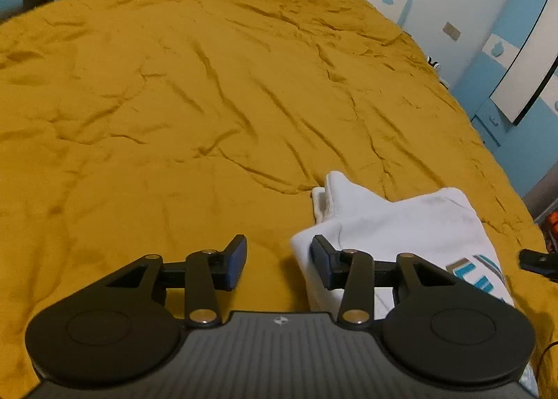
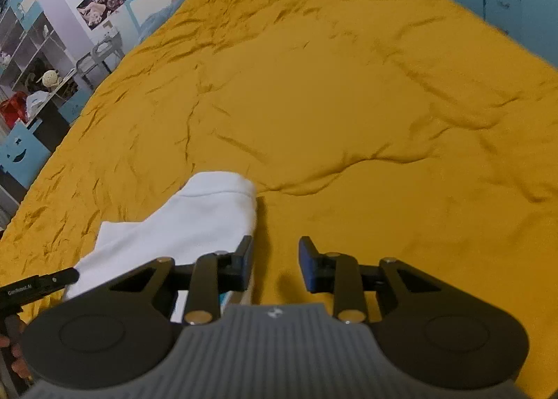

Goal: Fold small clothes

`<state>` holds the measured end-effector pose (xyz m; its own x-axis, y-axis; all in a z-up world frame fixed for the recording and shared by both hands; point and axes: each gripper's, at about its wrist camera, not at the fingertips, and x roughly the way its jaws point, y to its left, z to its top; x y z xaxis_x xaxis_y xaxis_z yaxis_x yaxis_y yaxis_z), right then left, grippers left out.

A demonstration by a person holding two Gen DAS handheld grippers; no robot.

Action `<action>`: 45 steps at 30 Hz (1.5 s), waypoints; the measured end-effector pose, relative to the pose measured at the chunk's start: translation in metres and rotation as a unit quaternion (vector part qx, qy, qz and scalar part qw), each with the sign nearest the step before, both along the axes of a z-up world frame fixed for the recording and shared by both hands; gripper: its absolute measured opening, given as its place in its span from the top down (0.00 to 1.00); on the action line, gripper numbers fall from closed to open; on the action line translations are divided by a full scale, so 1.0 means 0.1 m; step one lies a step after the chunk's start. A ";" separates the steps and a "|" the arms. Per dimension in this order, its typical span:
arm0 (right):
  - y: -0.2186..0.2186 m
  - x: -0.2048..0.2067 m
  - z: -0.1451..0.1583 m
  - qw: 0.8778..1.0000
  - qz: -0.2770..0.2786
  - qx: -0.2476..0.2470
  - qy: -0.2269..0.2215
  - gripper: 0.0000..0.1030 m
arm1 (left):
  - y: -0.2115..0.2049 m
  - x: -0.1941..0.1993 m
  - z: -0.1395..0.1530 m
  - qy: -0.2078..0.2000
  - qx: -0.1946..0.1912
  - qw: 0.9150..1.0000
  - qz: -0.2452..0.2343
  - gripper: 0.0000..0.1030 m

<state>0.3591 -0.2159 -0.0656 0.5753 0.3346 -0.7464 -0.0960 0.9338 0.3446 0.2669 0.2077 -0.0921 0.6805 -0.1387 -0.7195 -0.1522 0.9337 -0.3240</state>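
Left wrist view: left hand-held gripper [image 1: 279, 261] is hovering low over the bed [image 1: 195, 92], jaws standing moderately apart with nothing between them, only mustard-yellow cover showing in the gap. White garment [image 1: 394, 224] is lying on the bed at lower right, bunched, one pointed end sticking up toward the far side, blue-and-grey print [image 1: 477, 273] showing near its right edge. Right finger [image 1: 322, 265] of this gripper is sitting over the garment's left edge; cannot tell if it is touching. Black tip of the other gripper [image 1: 535, 259] is poking in at the right frame edge. Blue-and-white cabinet [image 1: 516, 61] is standing beyond the bed on the right

Right wrist view: right hand-held gripper [image 2: 275, 265] is also hanging low over the bed [image 2: 348, 102], jaws narrowly parted, gap showing only yellow cover, nothing gripped. White garment [image 2: 195, 221] is lying at lower left, its rounded end pointing away, its right edge running just beside and under the left finger [image 2: 244, 263]. Left gripper's black tip [image 2: 38, 285] is entering from the left edge over the garment's near corner, fingers of a person's hand [image 2: 14, 360] showing below it. Shelving [image 2: 31, 61] is standing along the left wall
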 end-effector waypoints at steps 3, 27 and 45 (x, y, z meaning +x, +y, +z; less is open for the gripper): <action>-0.03 -0.29 0.19 1.000 0.013 -0.003 -0.020 0.76 | -0.07 -0.23 0.14 -0.016 0.002 1.000 -0.004 0.54; 0.49 -2.10 -0.29 0.977 0.140 -0.142 -0.071 0.80 | -1.17 -1.38 0.01 -0.031 0.154 0.973 -0.170 0.77; 0.44 -1.99 0.10 0.972 0.161 -0.153 -0.082 0.71 | -1.18 -1.46 0.42 -0.060 0.147 0.972 -0.174 0.61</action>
<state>0.1600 -0.1719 -0.0551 0.5973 0.2926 -0.7467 -0.4295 0.9030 0.0102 0.1207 0.0897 -0.0504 0.7099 -0.1766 -0.6818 0.2126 0.9766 -0.0317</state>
